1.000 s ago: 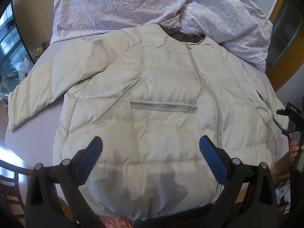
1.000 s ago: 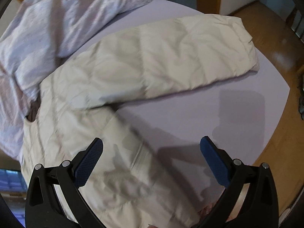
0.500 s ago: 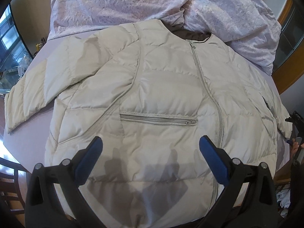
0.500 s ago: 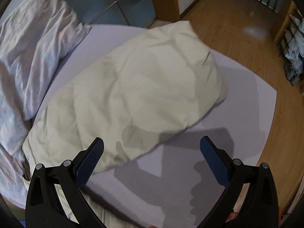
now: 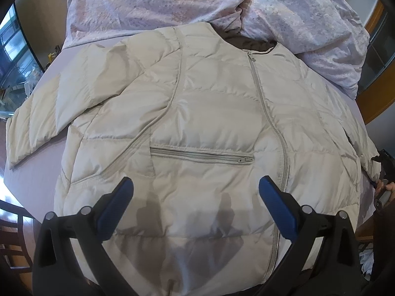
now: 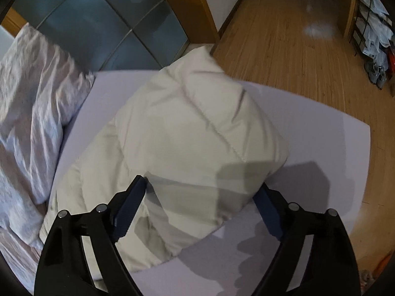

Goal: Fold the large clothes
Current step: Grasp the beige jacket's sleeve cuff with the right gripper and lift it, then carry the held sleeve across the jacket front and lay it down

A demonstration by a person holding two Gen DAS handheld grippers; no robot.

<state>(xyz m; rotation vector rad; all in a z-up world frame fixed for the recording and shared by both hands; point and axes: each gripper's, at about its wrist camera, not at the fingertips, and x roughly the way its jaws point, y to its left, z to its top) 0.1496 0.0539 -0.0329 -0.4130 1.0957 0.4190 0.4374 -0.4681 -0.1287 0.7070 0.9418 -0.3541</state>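
Jacket lies face up and zipped on the lilac bed, collar at 12 o'clock against the rumpled duvet. Compared with a second ago, the left wrist view sits lower and closer over the hem, and the chest pocket zip now lies just ahead of the fingertips. The left gripper hovers spread wide, touching nothing. In the right wrist view the sleeve has swung from lying sideways at 1 o'clock to running straight out toward 12, and the right gripper has closed in on it: its jaws stand spread with the sleeve between them, whether touching cannot be told. Bare sheet shows at 3 to 5 o'clock of the sleeve, up to the mattress edge; wooden floor lies beyond.
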